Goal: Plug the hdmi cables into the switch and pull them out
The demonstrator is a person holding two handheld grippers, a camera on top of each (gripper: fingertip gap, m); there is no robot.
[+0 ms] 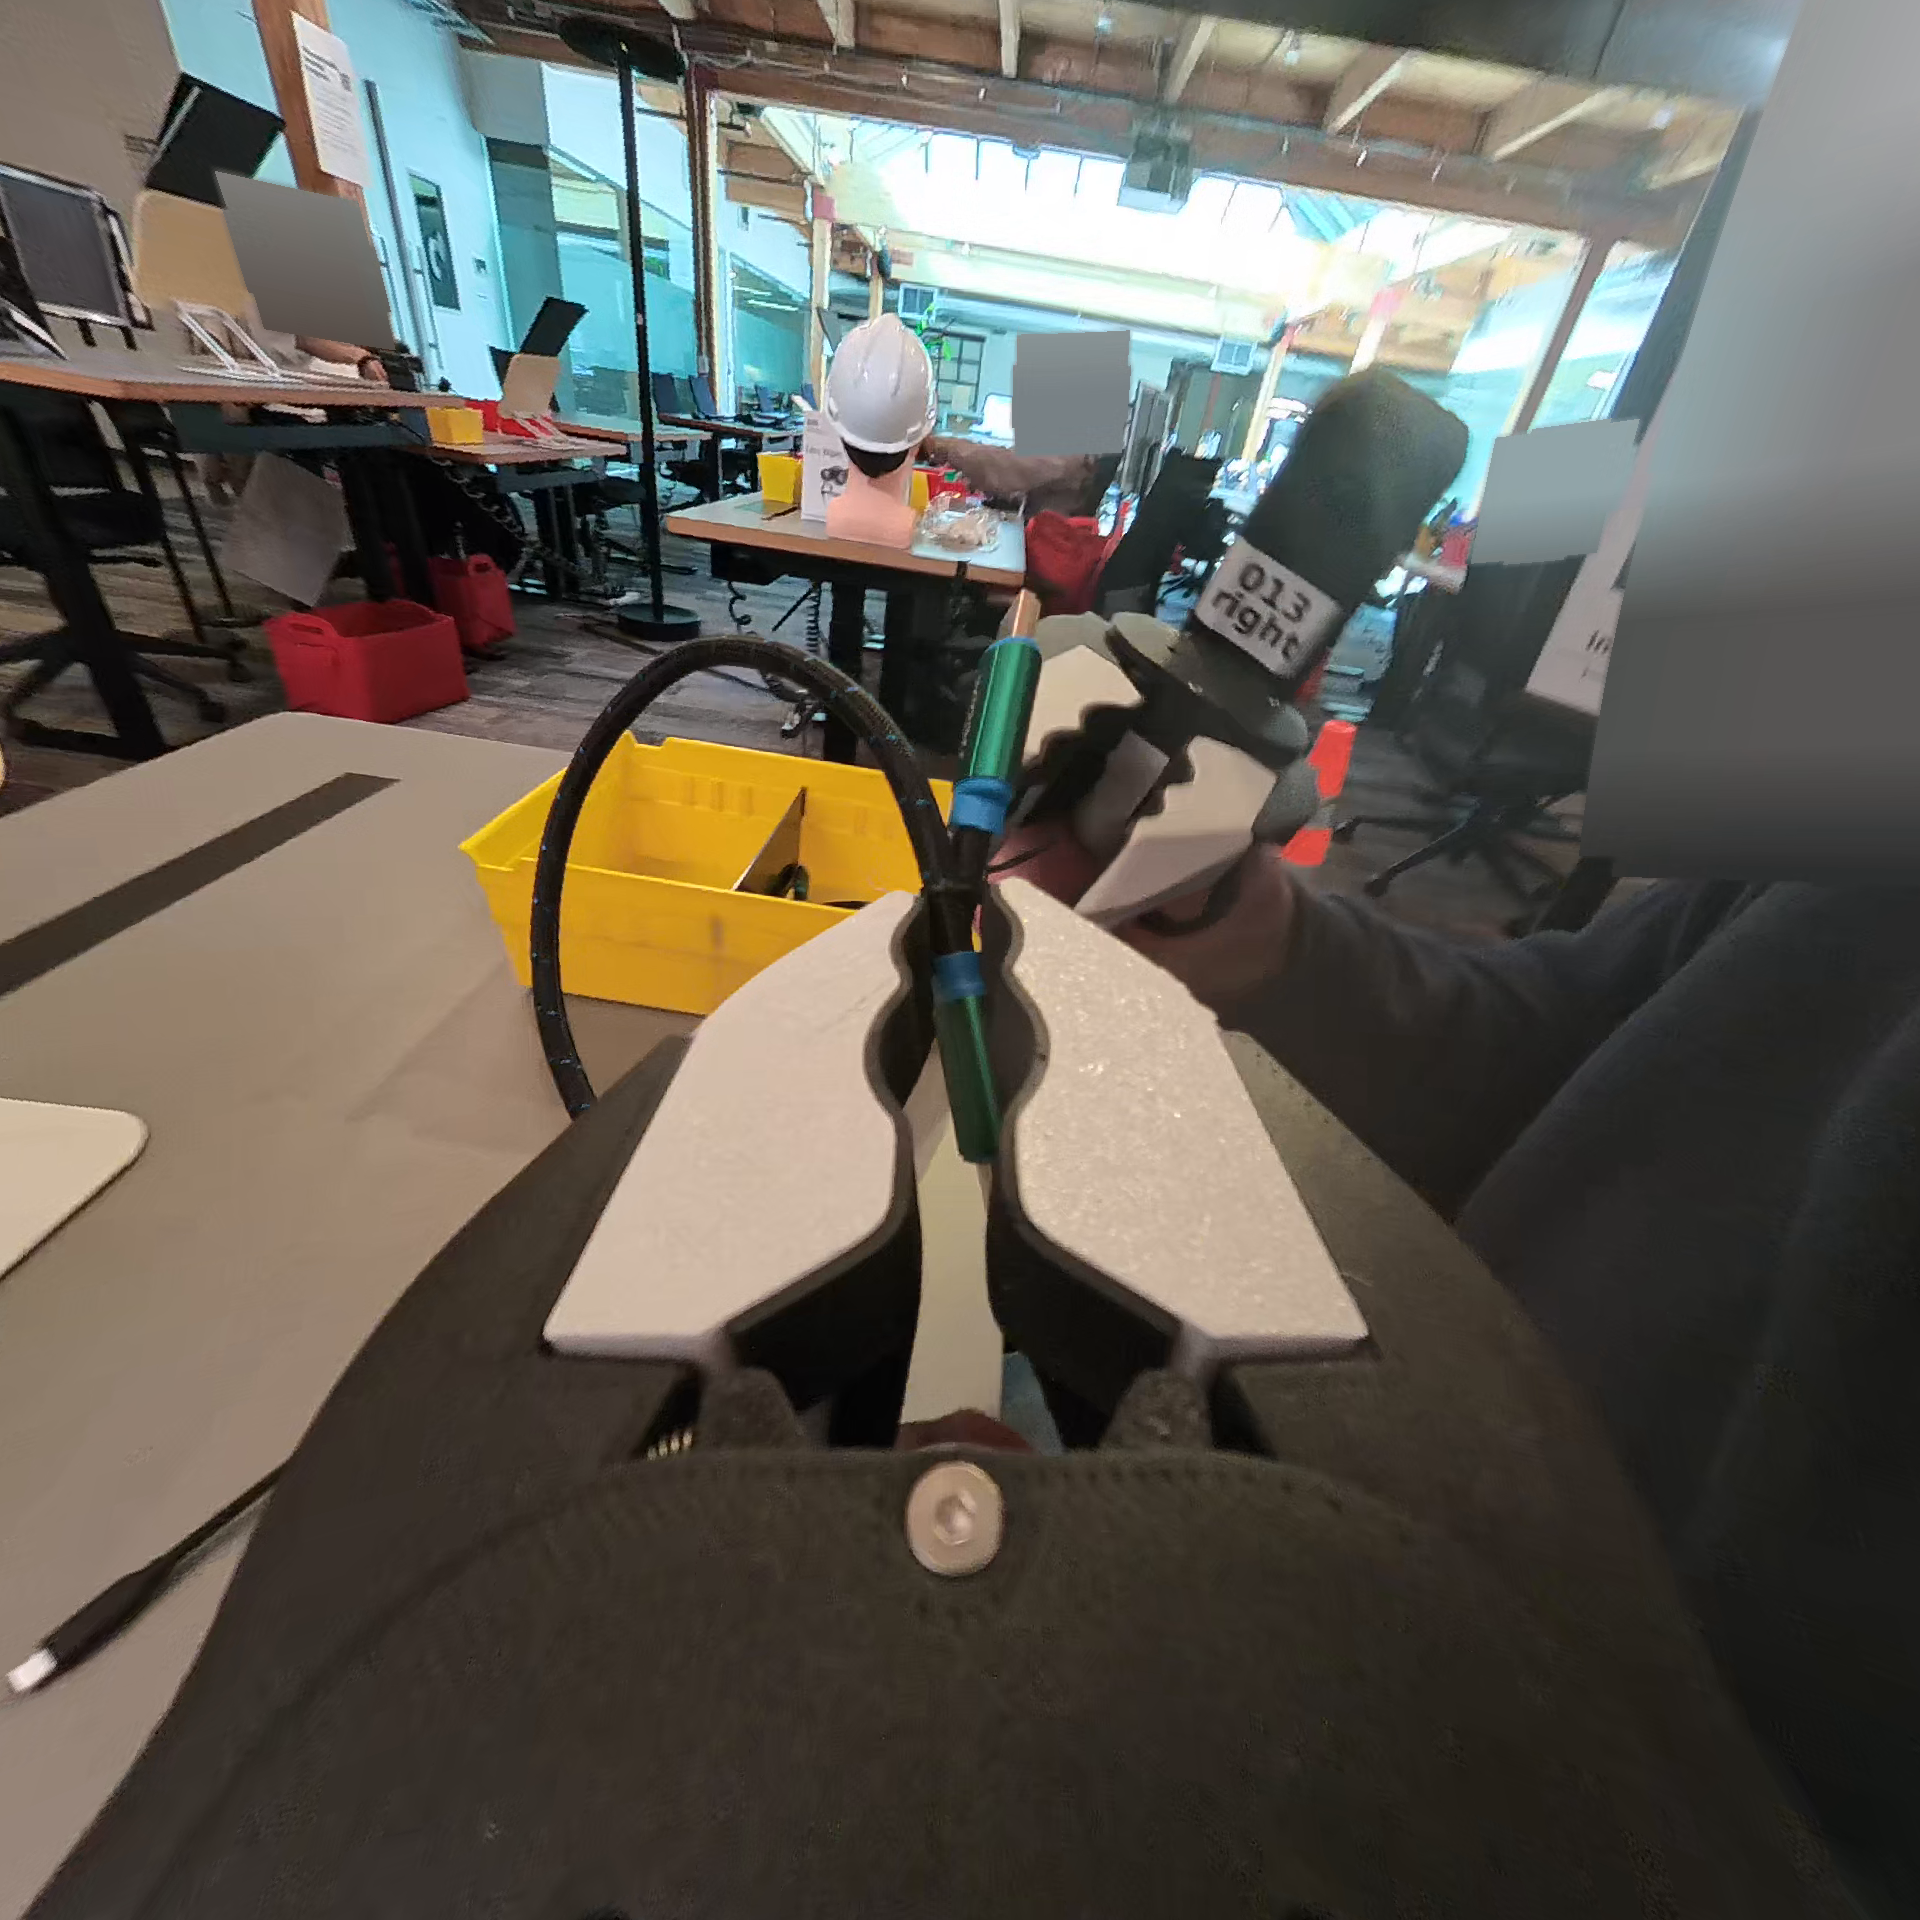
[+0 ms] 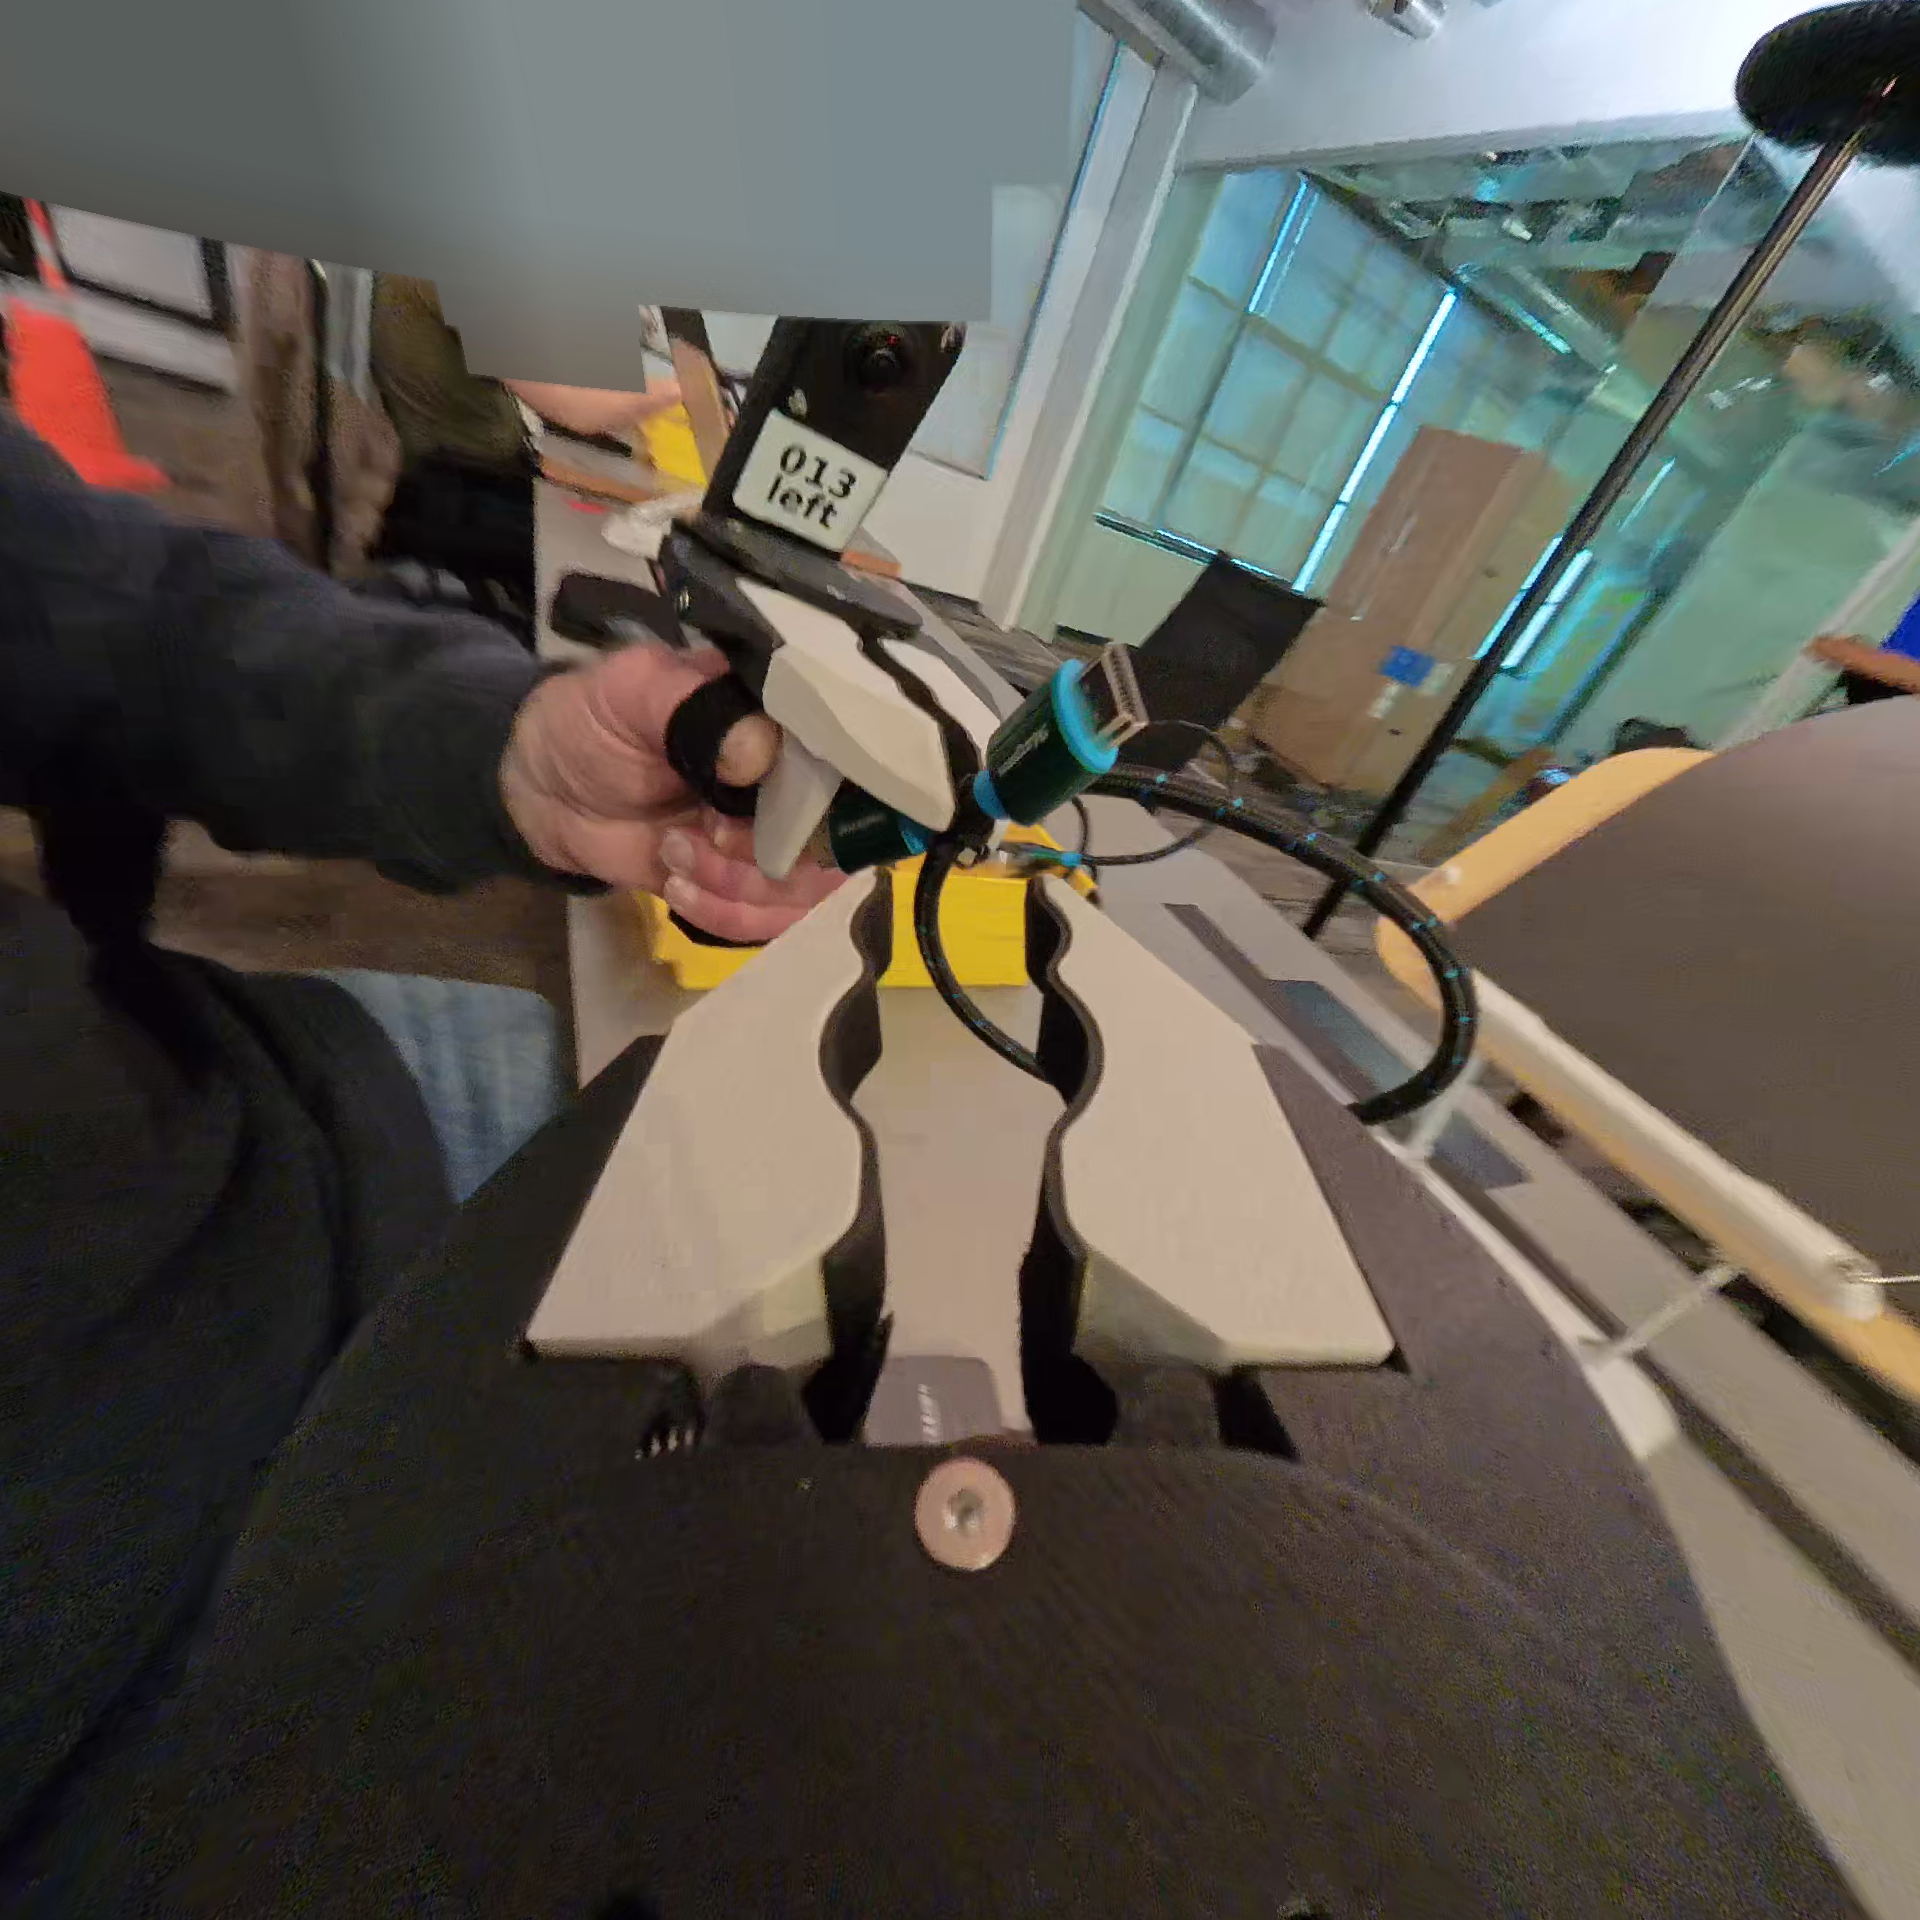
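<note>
Above grey table, left tool pinches hdmi cable.

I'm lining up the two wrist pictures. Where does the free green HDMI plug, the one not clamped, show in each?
Left wrist view: the free green plug stands just above centre, beyond the left gripper, which is shut on the other plug.
Right wrist view: it sits right of centre, upper half, metal tip pointing up-right.
Shared landmark: the yellow bin.
</note>
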